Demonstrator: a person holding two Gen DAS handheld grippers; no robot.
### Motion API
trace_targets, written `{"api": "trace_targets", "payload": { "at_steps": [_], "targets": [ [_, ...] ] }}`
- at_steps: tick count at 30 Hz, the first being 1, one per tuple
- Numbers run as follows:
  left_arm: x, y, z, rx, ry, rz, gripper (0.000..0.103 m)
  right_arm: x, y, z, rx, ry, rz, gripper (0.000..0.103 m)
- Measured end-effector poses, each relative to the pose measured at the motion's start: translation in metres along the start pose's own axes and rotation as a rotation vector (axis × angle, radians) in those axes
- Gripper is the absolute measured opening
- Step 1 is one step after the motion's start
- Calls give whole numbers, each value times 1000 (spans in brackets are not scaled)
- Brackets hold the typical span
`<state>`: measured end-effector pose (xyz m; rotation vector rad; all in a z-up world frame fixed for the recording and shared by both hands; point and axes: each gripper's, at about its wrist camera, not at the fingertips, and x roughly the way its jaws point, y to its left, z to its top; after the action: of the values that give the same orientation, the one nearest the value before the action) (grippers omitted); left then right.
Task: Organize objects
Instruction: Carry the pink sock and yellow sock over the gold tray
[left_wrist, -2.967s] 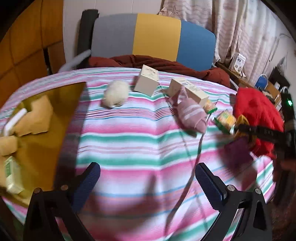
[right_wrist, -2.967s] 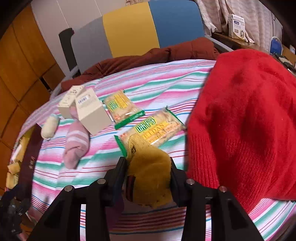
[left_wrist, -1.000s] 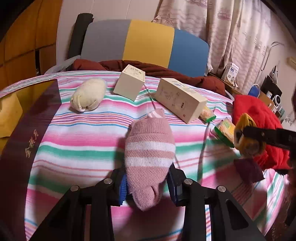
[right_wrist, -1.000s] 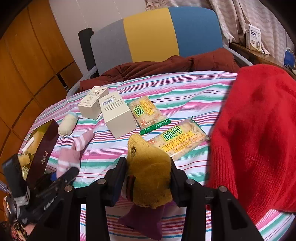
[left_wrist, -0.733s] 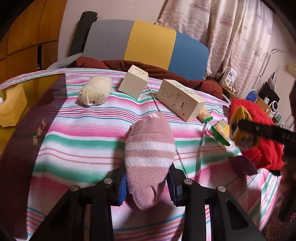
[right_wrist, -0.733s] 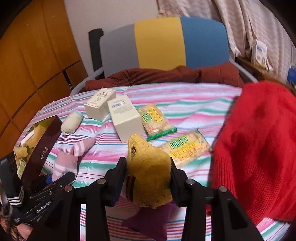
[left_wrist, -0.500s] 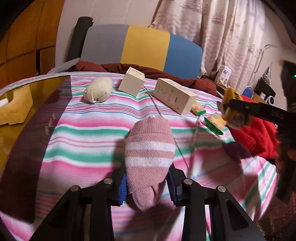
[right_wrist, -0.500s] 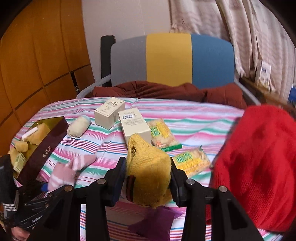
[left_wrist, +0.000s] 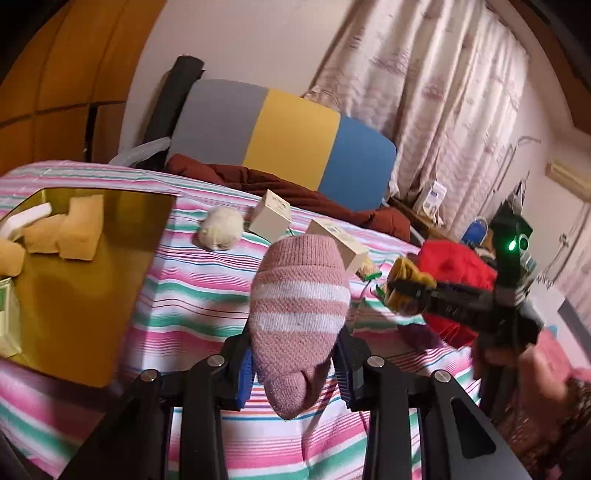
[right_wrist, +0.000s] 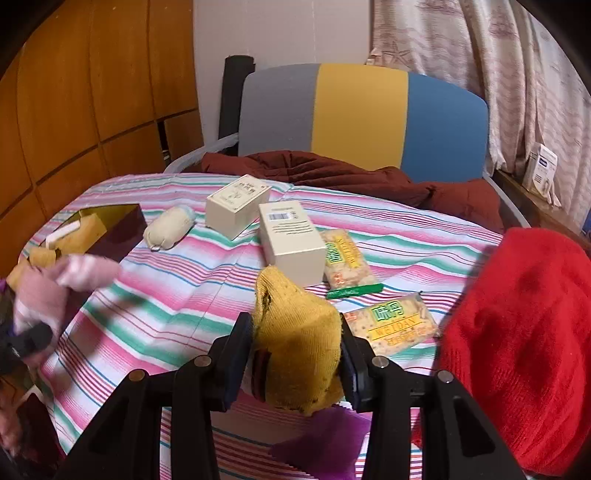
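Pink striped sock (left_wrist: 301, 306) is held clear above the striped tablecloth (left_wrist: 192, 295), likely bound for the gold box (left_wrist: 85, 273) beside it, left gripper (left_wrist: 295, 363) jaws narrow and clamped on it, while right gripper (right_wrist: 295, 363) jaws pinch 1 yellow sock (right_wrist: 295, 343) above the cloth.

Warm, dim indoor light. Wood-panelled wall (right_wrist: 92, 92) fills upper left of the right wrist view; plain pale wall (right_wrist: 280, 33) beside it at top centre. Patterned cream curtain (right_wrist: 498, 74) hangs upper right. Chair backrest (right_wrist: 362, 110) in grey, yellow and blue bands sits mid-frame, dark red blanket (right_wrist: 332, 173) bunched at its base. Striped pink, green and white cloth (right_wrist: 192, 295) covers the surface below. Wooden ledge (right_wrist: 532, 206) at right edge.
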<state>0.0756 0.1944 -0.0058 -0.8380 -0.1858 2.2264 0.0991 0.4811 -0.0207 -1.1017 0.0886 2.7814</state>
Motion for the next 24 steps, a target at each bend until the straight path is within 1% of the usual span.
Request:
{"api": "trace_targets", "payload": {
  "at_steps": [4, 10, 13, 17, 20, 24],
  "targets": [
    [-15, 18, 7, -44, -11, 24, 36, 4, 10, -2, -11, 16, 23, 43],
    [-38, 54, 19, -115, -34, 83, 36, -2, 34, 0, -18, -19, 76, 43],
    [-48, 76, 23, -133, -53, 141, 36, -5, 55, 5, 6, -26, 144, 43],
    [-51, 104, 29, -178, -50, 202, 36, -9, 91, 13, -9, -33, 241, 43],
    [-47, 126, 36, -217, -27, 258, 36, -12, 123, 21, -45, -40, 309, 43],
    [-44, 156, 37, -265, 10, 288, 36, -13, 161, 33, -62, -34, 413, 43]
  ]
}}
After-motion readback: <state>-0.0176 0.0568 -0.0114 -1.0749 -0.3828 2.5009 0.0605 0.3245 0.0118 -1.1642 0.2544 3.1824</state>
